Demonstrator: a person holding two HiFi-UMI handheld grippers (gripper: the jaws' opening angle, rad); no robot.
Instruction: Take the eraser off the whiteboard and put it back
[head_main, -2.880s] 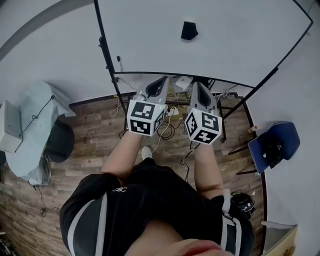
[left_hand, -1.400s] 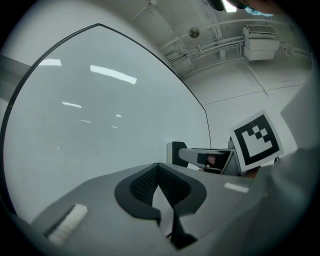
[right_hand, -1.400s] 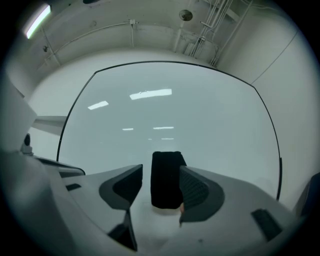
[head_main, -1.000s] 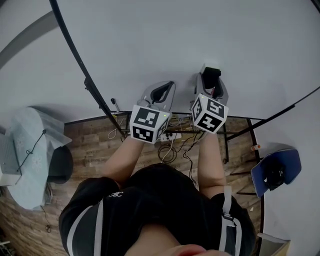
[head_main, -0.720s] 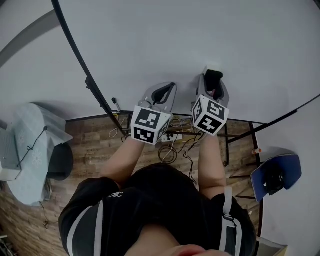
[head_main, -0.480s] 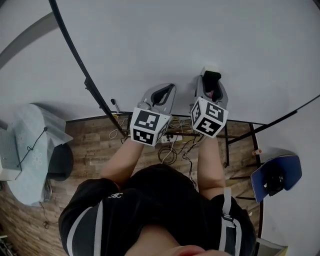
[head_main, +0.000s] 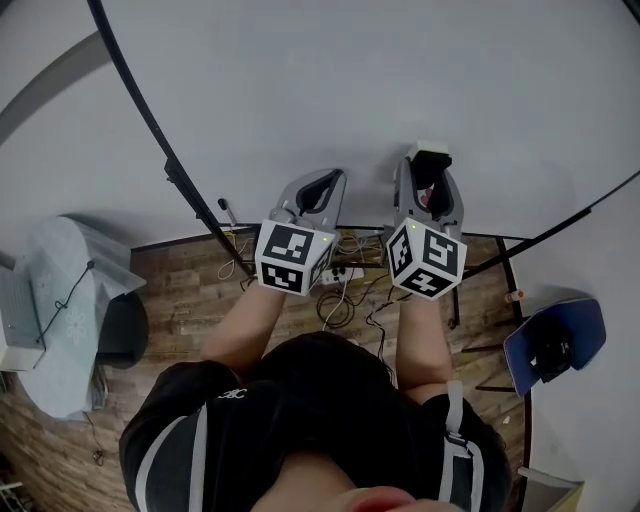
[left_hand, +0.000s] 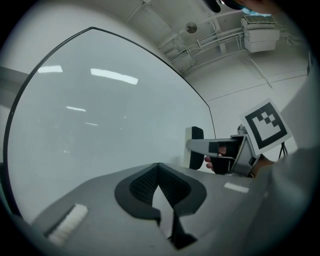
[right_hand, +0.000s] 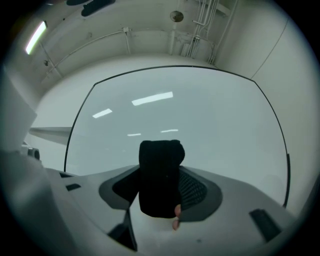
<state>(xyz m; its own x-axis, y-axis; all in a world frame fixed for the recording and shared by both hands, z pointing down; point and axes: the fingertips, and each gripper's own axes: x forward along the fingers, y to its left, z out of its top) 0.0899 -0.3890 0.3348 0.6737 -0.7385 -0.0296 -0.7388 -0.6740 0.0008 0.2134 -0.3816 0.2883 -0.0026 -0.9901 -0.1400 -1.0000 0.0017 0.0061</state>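
Head view: the right gripper (head_main: 431, 172) clasps the black eraser (head_main: 432, 160) at the whiteboard (head_main: 330, 90); left gripper view: the left gripper (left_hand: 158, 166) is pinched closed, empty; right gripper view: eraser wedged between the jaws, so removal seems in hand, and next it needs pressing flat back on.

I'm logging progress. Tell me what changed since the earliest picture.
The right gripper went up to the whiteboard and took hold of the eraser, which had sat there untouched; its jaws now clamp it. The left gripper came along but stayed shut and empty, beside the right one.
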